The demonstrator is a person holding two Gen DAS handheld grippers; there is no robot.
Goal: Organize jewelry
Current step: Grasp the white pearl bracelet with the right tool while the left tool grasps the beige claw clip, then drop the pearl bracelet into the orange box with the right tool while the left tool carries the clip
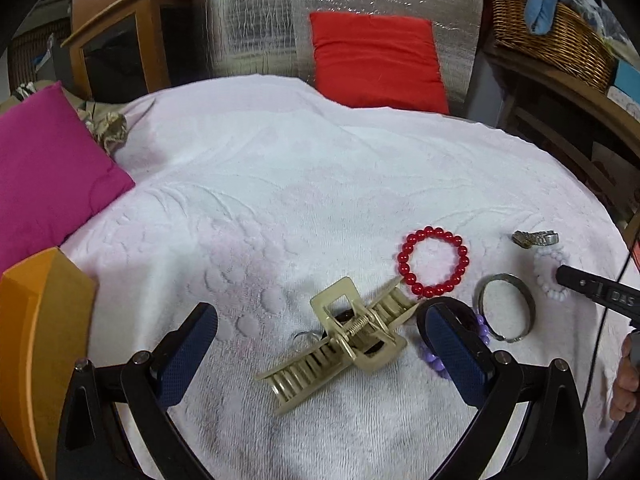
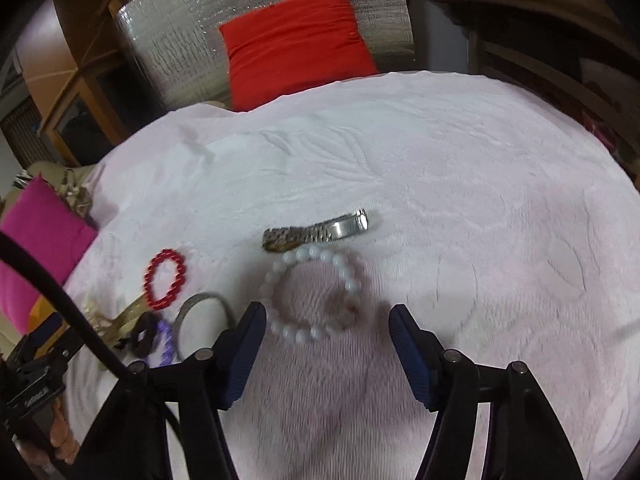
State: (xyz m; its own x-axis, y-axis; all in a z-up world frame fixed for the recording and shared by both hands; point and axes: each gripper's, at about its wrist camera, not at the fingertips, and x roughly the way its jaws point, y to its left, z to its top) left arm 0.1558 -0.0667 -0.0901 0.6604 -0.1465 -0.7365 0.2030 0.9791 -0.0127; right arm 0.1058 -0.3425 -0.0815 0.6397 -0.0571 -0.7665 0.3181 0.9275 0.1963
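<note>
Two wide-open, empty fingers of the left gripper point(image 1: 320, 344) flank the gold hair claw point(image 1: 340, 340) lying on the white towel point(image 1: 280, 180); close squarely across its spring. From the right wrist, the right gripper point(image 2: 326, 330), equally spread and empty, hovers over the white bead bracelet point(image 2: 312, 292) beside the metal watch point(image 2: 316, 230); lower first.

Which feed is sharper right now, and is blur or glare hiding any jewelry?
Left wrist view: sharp, hair claw and red bracelet crisp. Right wrist view: motion-smeared, white bead bracelet and towel soft, watch still readable. Glare only on background foil; fisheye bends edges.
</note>
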